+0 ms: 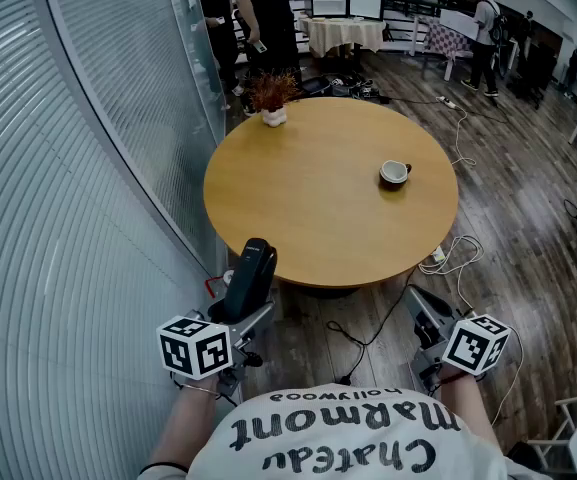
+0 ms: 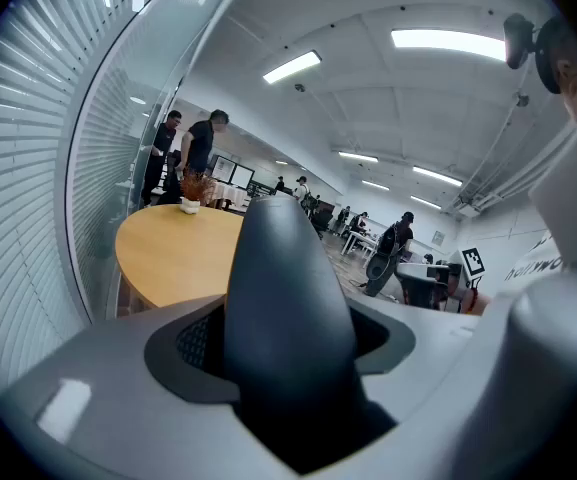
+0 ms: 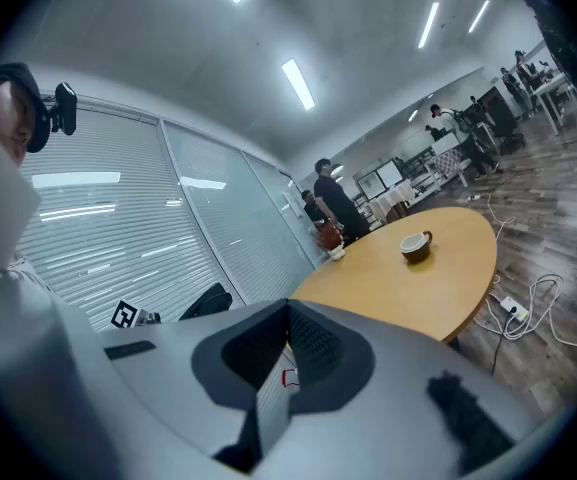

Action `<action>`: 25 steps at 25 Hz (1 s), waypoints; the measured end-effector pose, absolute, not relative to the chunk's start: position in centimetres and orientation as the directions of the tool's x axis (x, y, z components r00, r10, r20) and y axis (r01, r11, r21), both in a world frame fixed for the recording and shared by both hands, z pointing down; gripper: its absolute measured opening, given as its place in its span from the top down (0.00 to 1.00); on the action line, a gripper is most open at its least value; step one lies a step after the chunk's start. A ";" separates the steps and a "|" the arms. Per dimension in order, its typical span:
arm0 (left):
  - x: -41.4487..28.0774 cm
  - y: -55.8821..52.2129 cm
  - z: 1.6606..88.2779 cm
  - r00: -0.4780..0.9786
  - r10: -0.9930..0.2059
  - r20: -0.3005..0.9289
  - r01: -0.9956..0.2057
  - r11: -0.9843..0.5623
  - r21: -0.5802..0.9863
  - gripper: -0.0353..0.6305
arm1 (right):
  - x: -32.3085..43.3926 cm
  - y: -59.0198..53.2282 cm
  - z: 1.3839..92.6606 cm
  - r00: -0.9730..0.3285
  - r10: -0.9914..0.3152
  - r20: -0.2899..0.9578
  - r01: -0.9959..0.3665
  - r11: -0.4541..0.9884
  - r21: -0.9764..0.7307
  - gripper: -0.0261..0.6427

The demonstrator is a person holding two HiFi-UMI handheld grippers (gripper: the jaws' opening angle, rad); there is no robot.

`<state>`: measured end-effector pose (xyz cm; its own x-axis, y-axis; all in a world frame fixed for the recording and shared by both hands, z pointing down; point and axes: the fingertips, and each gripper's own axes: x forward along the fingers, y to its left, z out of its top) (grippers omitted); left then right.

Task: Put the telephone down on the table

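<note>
Furniture first: one round light-brown wooden table (image 1: 318, 208). Before its near edge are two grey grippers and one black oblong telephone handset (image 1: 251, 273). On the table stand one small potted plant with reddish leaves (image 1: 271, 92) at the far edge and one small cup, dark outside (image 1: 395, 173), well apart from it. The left gripper (image 1: 242, 306) has its jaws partly apart and clamped on the telephone handset, which stands up in the air, not on the table. The right gripper (image 1: 424, 313) has its jaws pressed together, with nothing between them.
</note>
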<state>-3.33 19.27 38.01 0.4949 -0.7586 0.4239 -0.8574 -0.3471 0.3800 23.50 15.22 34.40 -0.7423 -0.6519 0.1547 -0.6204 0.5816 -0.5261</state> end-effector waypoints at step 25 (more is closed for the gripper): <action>-2.7 18.2 37.8 0.477 -0.780 0.405 -0.871 -0.358 0.336 0.49 | 25.2 16.1 34.7 -0.724 -0.667 0.177 -0.663 0.603 -0.442 0.94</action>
